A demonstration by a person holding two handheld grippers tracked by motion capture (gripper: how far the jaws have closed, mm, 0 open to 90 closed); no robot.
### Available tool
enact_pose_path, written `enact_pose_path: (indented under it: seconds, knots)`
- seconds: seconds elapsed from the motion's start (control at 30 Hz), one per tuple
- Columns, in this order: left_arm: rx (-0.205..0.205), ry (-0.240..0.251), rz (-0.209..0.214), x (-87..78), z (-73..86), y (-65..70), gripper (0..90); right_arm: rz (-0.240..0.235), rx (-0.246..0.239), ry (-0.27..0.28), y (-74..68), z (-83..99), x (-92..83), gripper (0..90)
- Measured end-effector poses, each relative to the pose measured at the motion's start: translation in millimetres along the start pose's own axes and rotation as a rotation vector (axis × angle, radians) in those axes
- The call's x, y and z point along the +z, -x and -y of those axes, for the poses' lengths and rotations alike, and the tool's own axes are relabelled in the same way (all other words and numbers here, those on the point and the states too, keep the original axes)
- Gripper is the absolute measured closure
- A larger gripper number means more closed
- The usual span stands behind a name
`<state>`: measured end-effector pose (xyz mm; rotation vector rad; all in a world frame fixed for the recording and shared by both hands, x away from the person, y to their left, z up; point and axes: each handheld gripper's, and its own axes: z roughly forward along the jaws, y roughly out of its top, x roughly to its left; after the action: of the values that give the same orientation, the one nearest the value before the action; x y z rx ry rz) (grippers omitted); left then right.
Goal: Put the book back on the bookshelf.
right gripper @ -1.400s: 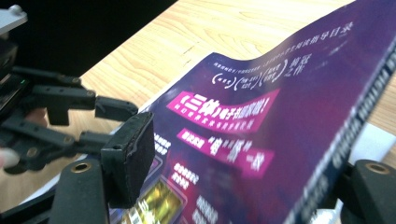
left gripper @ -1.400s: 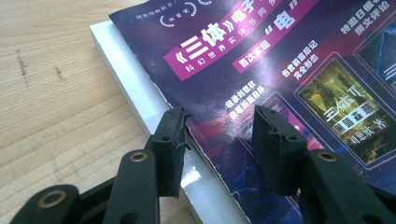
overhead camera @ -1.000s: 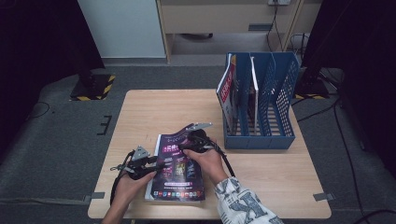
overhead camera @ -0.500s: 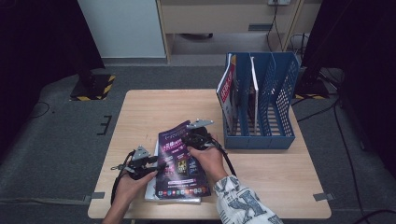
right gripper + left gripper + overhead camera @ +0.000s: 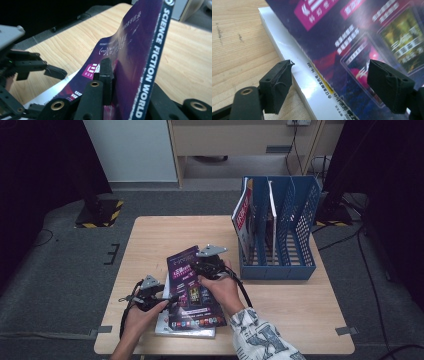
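Purple magazine [image 5: 192,287], spine edge lifted

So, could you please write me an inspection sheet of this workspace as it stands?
Surface: light wooden table, bare around the work.
Job's things: purple magazine, spine reading SCIENCE FICTION WORLD, lifted at its spine edge above a white book lying flat.
Clutter: blue file rack at the table's right, with magazines standing in it.
Grippers: right gripper shut on the purple magazine's spine edge; left gripper, jaws just opened, stands open over the white book's edge, pads clear of it.
Cables: black cable from each gripper; more on the floor at right.
Surroundings: grey carpet, dark curtains, a cabinet behind, a yellow-black striped base.
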<state>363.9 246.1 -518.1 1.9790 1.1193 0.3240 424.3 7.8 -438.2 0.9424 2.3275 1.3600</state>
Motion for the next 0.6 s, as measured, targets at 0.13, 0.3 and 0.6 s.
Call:
enact_pose_path:
  seconds: [0.13,0.3,0.6]
  knots:
    - [0.002,0.018,-0.003,-1.8,-1.3,-0.5,19.1,-0.007,-0.025,0.025,-3.2,-5.1,-3.9,80.6]
    - [0.003,0.055,-0.001,-5.2,-3.0,-2.8,18.9,-0.014,-0.046,0.042,-7.5,-11.0,-7.8,81.0]
    - [0.002,0.094,0.002,-6.5,-5.9,-2.8,14.2,-0.028,-0.065,0.056,-9.9,-16.8,-9.3,81.2]
